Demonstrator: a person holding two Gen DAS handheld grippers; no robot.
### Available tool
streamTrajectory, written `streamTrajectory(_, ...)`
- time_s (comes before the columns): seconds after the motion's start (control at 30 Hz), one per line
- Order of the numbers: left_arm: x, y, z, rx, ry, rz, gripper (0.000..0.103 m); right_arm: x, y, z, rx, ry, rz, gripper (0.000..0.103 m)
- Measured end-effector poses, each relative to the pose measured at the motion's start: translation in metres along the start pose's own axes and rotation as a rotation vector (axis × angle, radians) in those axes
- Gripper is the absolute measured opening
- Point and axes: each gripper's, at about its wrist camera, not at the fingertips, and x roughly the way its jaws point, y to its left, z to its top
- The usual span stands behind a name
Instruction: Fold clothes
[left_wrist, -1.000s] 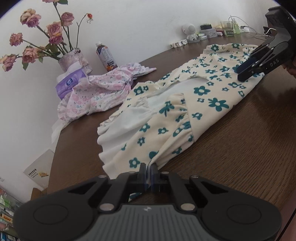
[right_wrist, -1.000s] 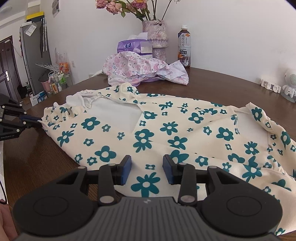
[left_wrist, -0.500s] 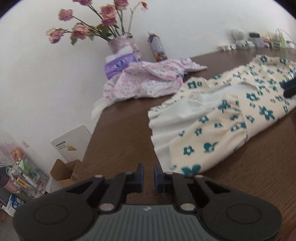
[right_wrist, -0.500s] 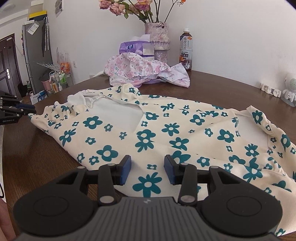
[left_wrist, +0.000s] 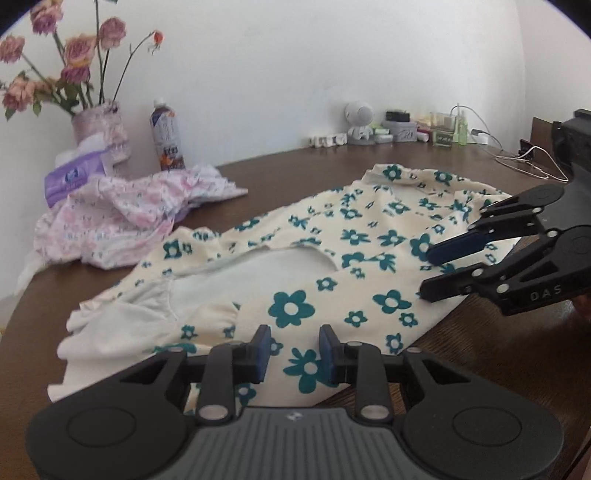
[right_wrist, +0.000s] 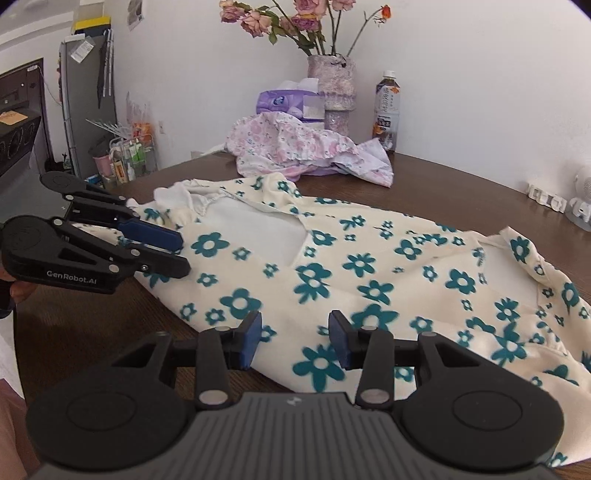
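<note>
- The cream garment with teal flowers (left_wrist: 332, 266) lies spread across the brown table (left_wrist: 498, 354)
- The left gripper (left_wrist: 294, 349) hovers over its near hem, jaws apart, holding nothing
- The right gripper (right_wrist: 293, 341) is likewise spread wide above the cloth
- A pink floral garment (right_wrist: 295, 147) lies crumpled beside the vase (right_wrist: 334, 92)
</note>
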Motion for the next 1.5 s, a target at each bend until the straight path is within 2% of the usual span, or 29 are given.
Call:
streamTrajectory(0.1, -0.003, 0.009, -0.005, -0.045, 0.0, -0.02, 0.028, -0.012, -0.019, -0.006, 0.029, -0.001, -0.007, 0.04)
streamTrajectory(0.2, -0.006, 0.003, 0.007, -0.022, -0.03, -0.022, 0.028, -0.037, -0.039, -0.009, 0.056, -0.049, -0.011, 0.041)
streamTrajectory(0.27, -0.006, -0.007, 0.02, 0.011, -0.053, -0.051, 0.033, -0.057, -0.055, -0.01, 0.028, -0.062, -0.094, 0.041)
streamTrajectory(0.4, 0.002, -0.032, 0.05, 0.091, -0.079, -0.124, 0.036, -0.085, -0.098, -0.016, -0.016, -0.007, -0.261, 0.04)
streamTrajectory(0.47, 0.012, -0.054, 0.069, 0.143, -0.085, -0.184, 0.036, -0.096, -0.115, -0.018, -0.036, 0.011, -0.287, 0.04)
streamTrajectory(0.5, 0.018, -0.066, 0.079, 0.169, -0.087, -0.215, 0.036, -0.099, -0.123, -0.019, -0.039, 0.015, -0.286, 0.037)
streamTrajectory(0.67, 0.053, -0.127, 0.117, 0.306, -0.081, -0.337, 0.035, -0.105, -0.149, -0.02, -0.052, 0.046, -0.219, 0.022)
streamTrajectory(0.77, 0.076, -0.152, 0.131, 0.356, -0.053, -0.362, 0.035, -0.108, -0.162, -0.022, -0.043, 0.042, -0.14, 0.02)
streamTrajectory(0.93, 0.116, -0.166, 0.147, 0.39, 0.029, -0.423, 0.036, -0.107, -0.172, -0.024, -0.106, 0.069, -0.001, 0.02)
streamTrajectory(1.07, 0.143, -0.171, 0.151, 0.422, 0.103, -0.5, 0.043, -0.099, -0.181, -0.024, -0.149, 0.108, 0.093, 0.022)
streamTrajectory(1.17, 0.156, -0.172, 0.151, 0.437, 0.137, -0.546, 0.043, -0.093, -0.19, -0.025, -0.144, 0.129, 0.136, 0.021)
streamTrajectory(1.2, 0.159, -0.17, 0.151, 0.433, 0.144, -0.562, 0.042, -0.091, -0.196, -0.025, -0.107, 0.13, 0.152, 0.018)
streamTrajectory(1.23, 0.162, -0.168, 0.152, 0.425, 0.156, -0.582, 0.04, -0.09, -0.203, -0.025, -0.07, 0.131, 0.167, 0.016)
streamTrajectory(1.27, 0.165, -0.164, 0.155, 0.407, 0.169, -0.606, 0.025, -0.088, -0.209, -0.025, -0.033, 0.132, 0.182, 0.011)
streamTrajectory(1.33, 0.17, -0.157, 0.159, 0.369, 0.197, -0.653, 0.007, -0.085, -0.222, -0.025, 0.041, 0.133, 0.213, 0.008)
streamTrajectory(1.5, 0.187, -0.134, 0.166, 0.222, 0.239, -0.693, 0.007, -0.072, -0.249, -0.033, 0.204, 0.14, 0.259, 0.007)
